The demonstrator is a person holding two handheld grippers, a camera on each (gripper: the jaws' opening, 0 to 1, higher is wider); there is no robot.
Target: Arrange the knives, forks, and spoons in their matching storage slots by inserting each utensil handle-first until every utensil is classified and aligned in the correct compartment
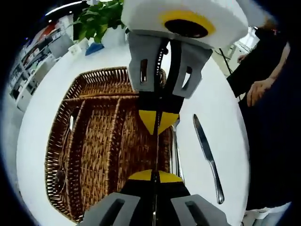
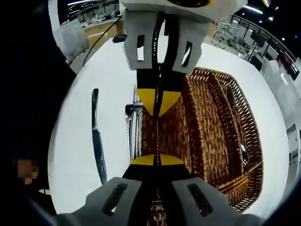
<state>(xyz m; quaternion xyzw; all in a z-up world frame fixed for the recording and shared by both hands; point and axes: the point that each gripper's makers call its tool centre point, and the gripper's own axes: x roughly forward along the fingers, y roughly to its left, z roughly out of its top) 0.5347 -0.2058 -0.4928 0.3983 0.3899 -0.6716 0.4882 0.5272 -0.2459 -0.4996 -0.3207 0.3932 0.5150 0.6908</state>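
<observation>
A wicker cutlery tray (image 1: 101, 141) (image 2: 207, 127) with long compartments lies on the round white table (image 1: 221, 103). One utensil (image 1: 71, 123) (image 2: 237, 127) rests in its outer compartment. A table knife (image 1: 207, 150) (image 2: 97, 141) lies on the table beside the tray. Closer to the tray's edge lie two or three more utensils (image 1: 175, 150) (image 2: 132, 127). My left gripper (image 1: 155, 175) (image 2: 158, 107) and right gripper (image 2: 156, 160) (image 1: 158, 123) face each other tip to tip above the tray. Both are shut on a thin utensil (image 1: 155, 153) (image 2: 157, 136) seen edge-on; I cannot tell its kind.
A person in dark clothes stands at the table edge, with a hand (image 1: 258, 89) near the knife side. A potted plant (image 1: 99, 21) and a blue item (image 1: 94, 48) sit at the table's far end. Office furniture surrounds the table.
</observation>
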